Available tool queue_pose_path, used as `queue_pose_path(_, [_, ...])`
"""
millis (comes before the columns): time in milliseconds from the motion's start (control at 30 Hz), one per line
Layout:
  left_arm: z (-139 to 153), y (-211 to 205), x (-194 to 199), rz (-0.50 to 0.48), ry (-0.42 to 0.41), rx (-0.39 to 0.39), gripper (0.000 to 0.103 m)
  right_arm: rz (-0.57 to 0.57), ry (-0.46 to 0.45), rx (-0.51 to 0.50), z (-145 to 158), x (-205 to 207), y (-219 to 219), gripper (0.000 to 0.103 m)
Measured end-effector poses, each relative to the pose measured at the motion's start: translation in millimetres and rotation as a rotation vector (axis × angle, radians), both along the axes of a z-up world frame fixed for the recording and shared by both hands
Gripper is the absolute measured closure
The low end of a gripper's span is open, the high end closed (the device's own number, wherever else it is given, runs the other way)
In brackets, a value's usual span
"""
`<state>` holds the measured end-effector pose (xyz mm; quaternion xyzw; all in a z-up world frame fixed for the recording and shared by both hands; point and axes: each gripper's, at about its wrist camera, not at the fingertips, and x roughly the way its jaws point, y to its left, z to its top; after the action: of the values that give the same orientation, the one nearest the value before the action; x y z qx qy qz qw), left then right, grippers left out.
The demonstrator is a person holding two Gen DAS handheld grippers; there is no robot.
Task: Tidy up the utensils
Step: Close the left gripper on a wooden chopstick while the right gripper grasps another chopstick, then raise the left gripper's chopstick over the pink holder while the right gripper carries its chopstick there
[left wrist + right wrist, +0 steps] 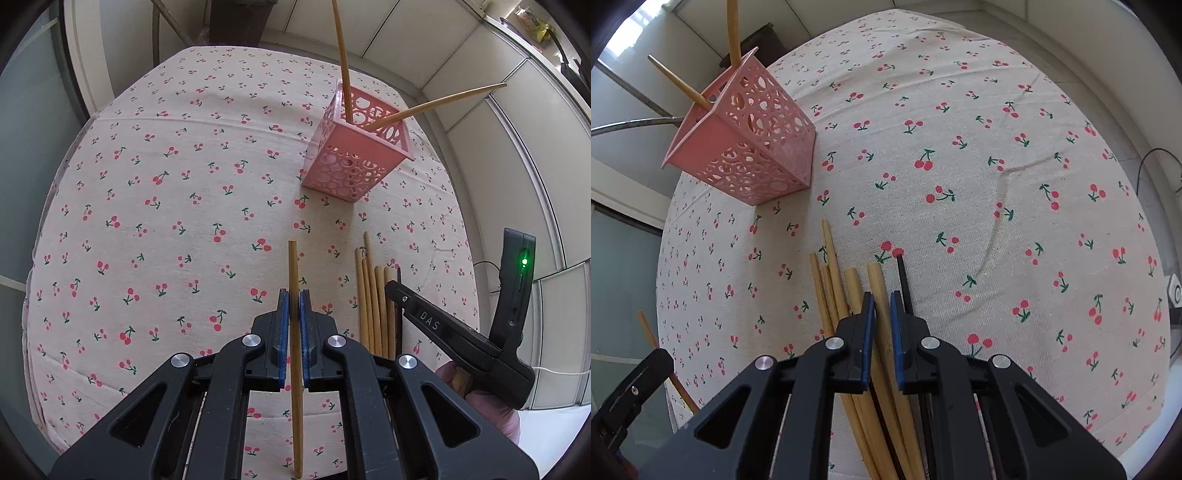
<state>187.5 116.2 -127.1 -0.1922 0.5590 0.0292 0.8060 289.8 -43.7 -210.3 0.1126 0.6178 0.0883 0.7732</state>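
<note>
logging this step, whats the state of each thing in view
left gripper: shut on a single chopstick, lifted off the tablecloth
right gripper: shut on one chopstick in the chopstick pile
pink basket: upright, two chopsticks inside

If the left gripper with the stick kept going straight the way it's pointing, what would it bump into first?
Probably just the cherry tablecloth. The left gripper, shut on one chopstick, points steeply down at bare cloth. The pink basket sits off to the right, though depth is hard to judge.
</note>
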Motion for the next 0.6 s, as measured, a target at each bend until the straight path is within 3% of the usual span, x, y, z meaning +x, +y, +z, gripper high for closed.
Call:
queue_pose_path(100, [-3.1, -0.7, 0.7, 0.0, 0.009, -0.002, 0.097, 0.028, -0.023, -0.022, -0.6, -0.8, 3.5, 0.094])
queue_pose_path(267, [-2.2, -2.4, -0.2, -0.002, 0.001, 0.008, 0.097, 0.148, -0.134, -0.246, -0.1, -14.6, 42.7, 0.095])
queue_pose_path(433, [8.2, 2.4, -3.5, 0.001, -0.051, 0.005, 0.098, 0.077, -0.107, -0.116, 7.4, -10.8, 22.4, 0.096])
queue_pose_path(600, [37.5, -1.0, -13.0, -0.022, -0.158, 0.017, 0.098, 0.049, -0.192, 0.009, 55.9, -26.3, 4.7, 0.096])
